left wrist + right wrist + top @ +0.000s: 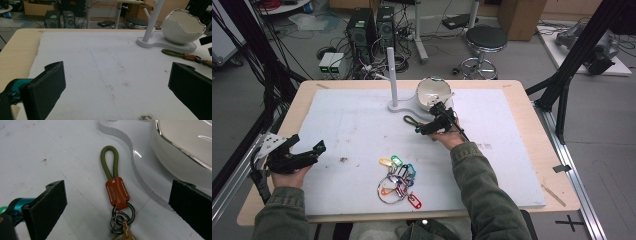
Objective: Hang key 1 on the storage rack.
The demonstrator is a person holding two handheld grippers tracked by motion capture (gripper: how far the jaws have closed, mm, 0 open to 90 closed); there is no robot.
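Observation:
An olive cord keychain (109, 161) with a brown leather tab (117, 192) and metal rings lies flat on the white board. My right gripper (115, 206) is open just above it, one jaw on each side, touching nothing. In the high view the keychain (410, 120) lies left of the right gripper (428, 120), close to the white stand (399, 106). My left gripper (308, 144) is open and holds nothing at the board's left edge. In the left gripper view the left gripper (117, 87) faces bare board, with the keychain (175, 53) far off at the right.
The stand carries an upright post (391, 70) and a broken-egg-shaped white bowl (433, 92), just beyond the keychain. A bunch of coloured key tags on a ring (398, 180) lies near the board's front middle. A wooden table rim (552, 150) frames the board.

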